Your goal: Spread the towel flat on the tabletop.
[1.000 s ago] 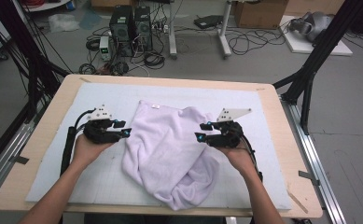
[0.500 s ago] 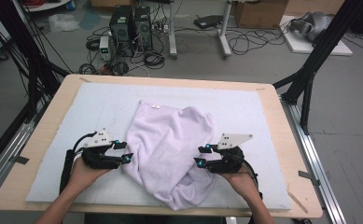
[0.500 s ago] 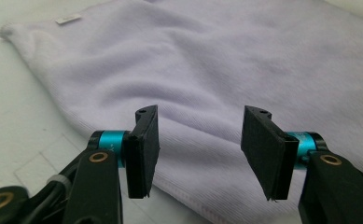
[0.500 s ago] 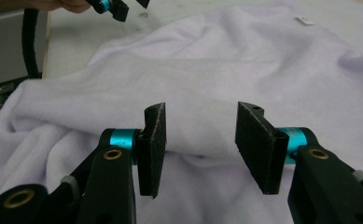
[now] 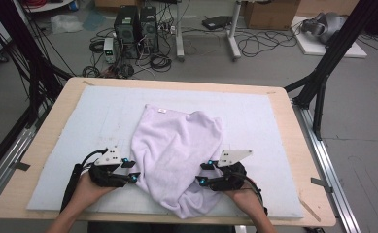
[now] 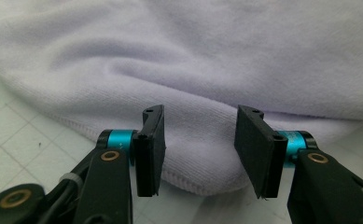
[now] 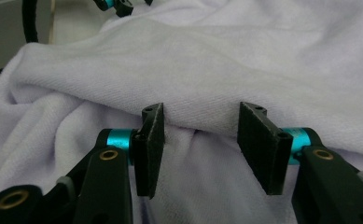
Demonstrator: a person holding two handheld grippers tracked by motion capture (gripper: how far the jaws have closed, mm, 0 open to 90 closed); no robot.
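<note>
Bench [image 5: 293,145] carrying white mat [image 5: 79,126]. Lilac towel [image 5: 177,145] lying crumpled mid-mat, trailing toward near edge. Left hand-held gripper [image 5: 134,171] sitting at towel's left hem, jaws just closing, part-open, hem fold between pads, not pinched. Right hand-held gripper [image 5: 203,173] resting on towel's right side, jaws part-open, straddling fold, gripping nothing.

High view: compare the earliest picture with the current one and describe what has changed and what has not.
Both grippers came toward the near edge of the table: the left gripper along the lavender towel's left edge, the right gripper over its lower right part. The left gripper's jaws have just been closing, with the towel's edge between them, not clamped. The towel lies crumpled where it was.
</note>
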